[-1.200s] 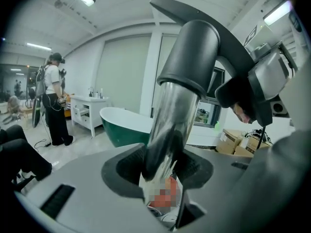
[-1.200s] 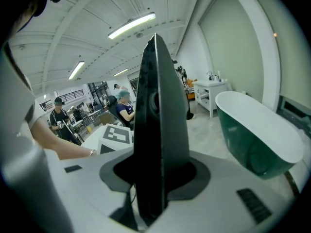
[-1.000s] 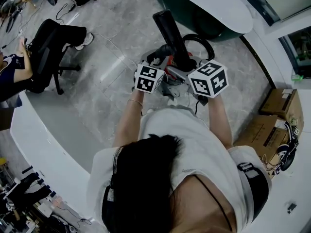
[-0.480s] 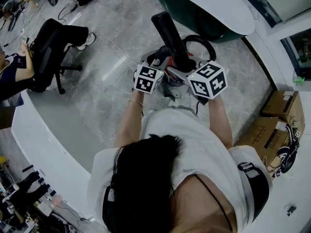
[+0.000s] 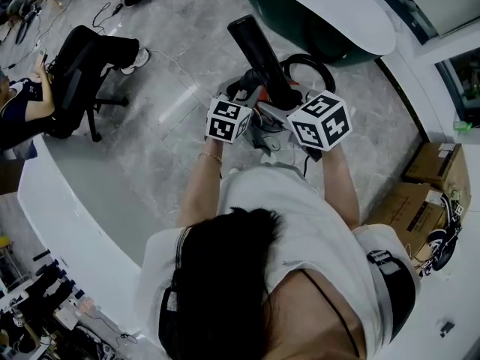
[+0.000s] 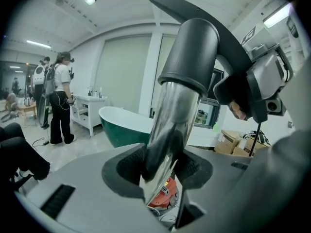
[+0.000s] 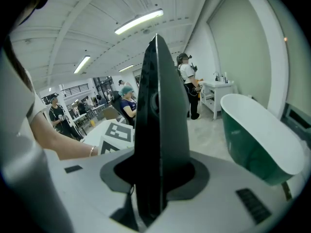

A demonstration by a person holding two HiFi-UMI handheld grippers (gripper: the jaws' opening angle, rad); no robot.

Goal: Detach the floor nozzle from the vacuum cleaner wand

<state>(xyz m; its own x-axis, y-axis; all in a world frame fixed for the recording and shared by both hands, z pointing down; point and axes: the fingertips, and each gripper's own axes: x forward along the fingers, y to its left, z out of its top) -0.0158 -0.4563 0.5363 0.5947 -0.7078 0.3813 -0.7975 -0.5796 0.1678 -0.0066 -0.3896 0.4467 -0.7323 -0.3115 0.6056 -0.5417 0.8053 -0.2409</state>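
1. The left gripper (image 6: 163, 174) has its jaws closed on a shiny chrome vacuum cleaner wand (image 6: 167, 125). The dark pads press the tube's sides low in the centre of the left gripper view.
2. The right gripper (image 7: 155, 188) has its jaws clamped on the black plastic floor nozzle (image 7: 163, 110). The nozzle rises edge-on as a tall dark blade up the middle of the right gripper view.
3. In the left gripper view, the nozzle's round black neck sits over the wand's upper end, so the two are joined.
4. A red vacuum cleaner body (image 6: 164, 194) shows beneath the wand, at the bottom centre of that view.
5. In the head view, both grippers sit side by side at the centre. The nozzle reaches from them toward the upper centre, and a black hose loop (image 5: 304, 60) lies just to its right.
6. Around them is a grey tiled floor (image 5: 172, 118). A green-and-white bathtub (image 5: 322, 6) is at the top, brown cardboard boxes (image 5: 420, 186) are at the right edge, and a seated person (image 5: 30, 100) is at the upper left.
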